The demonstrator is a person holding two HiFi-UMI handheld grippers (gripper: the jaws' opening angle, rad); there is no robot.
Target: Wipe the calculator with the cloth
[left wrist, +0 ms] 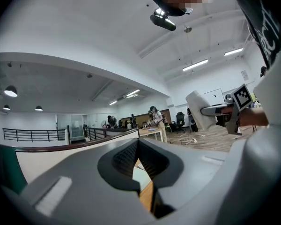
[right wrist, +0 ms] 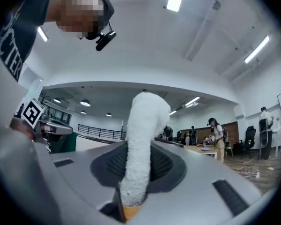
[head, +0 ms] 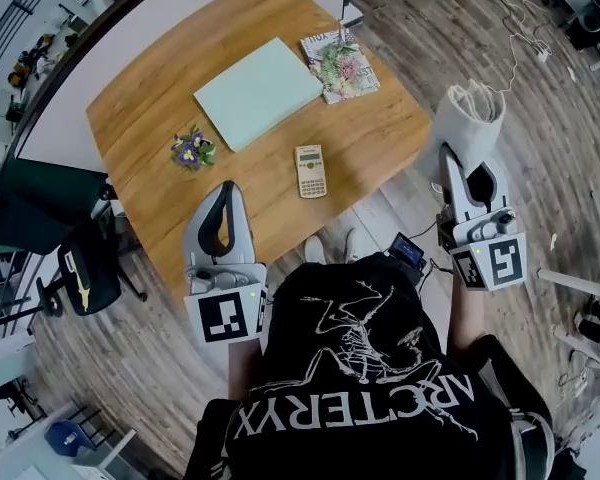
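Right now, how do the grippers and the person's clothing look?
The left gripper and right gripper are light grey, curved, with dark ribbed pads. Each carries a cube of black-and-white square markers. The shirt is black with white print.

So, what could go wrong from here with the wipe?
1. The calculator lies loose on the table, and the left gripper is shut and off it, so a wipe may slide it.
2. The right gripper pinches the cloth near one end, so it may flop or slip.
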